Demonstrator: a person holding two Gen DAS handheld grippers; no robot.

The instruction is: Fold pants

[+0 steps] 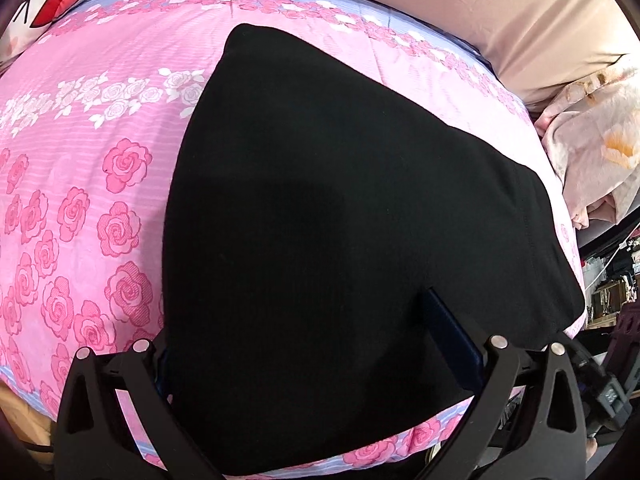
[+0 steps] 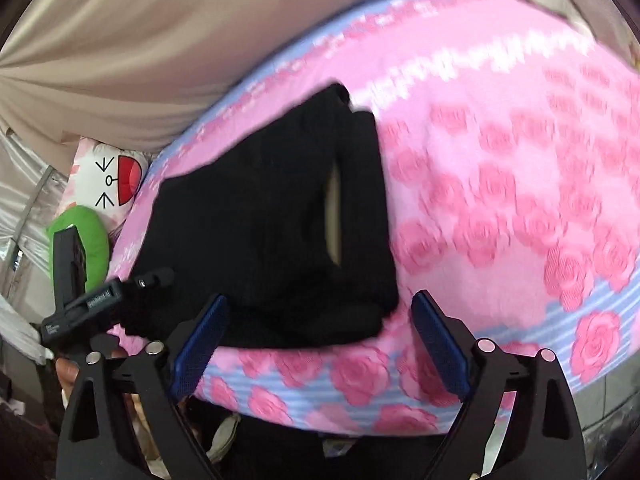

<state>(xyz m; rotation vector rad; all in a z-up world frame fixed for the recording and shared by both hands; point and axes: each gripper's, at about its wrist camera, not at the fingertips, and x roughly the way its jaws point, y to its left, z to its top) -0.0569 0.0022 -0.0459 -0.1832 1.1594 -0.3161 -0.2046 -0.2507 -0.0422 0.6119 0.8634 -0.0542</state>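
Pants (image 2: 272, 232): black, folded compact, near the bed's (image 2: 500, 184) front edge, ready for another fold.
Right gripper (image 2: 318, 344): spread wide, empty, poised at the near hem.
Left gripper (image 1: 304, 360): over the cloth, grip unclear.

You are looking at black pants (image 1: 320, 208) lying flat on the pink rose-print bedspread (image 1: 80, 184), a plain dark fabric with no pattern you can make out. In the left wrist view they spread as a broad wedge, narrow at the far end and wide toward you, with a stitched hem or band running along their right edge near the side of the bed. In the right wrist view the pants (image 2: 264, 224) appear already folded into a compact, roughly rectangular stack of layers, with a pale strip, possibly a lining or label, showing in a gap between folds; motion blur makes that uncertain.
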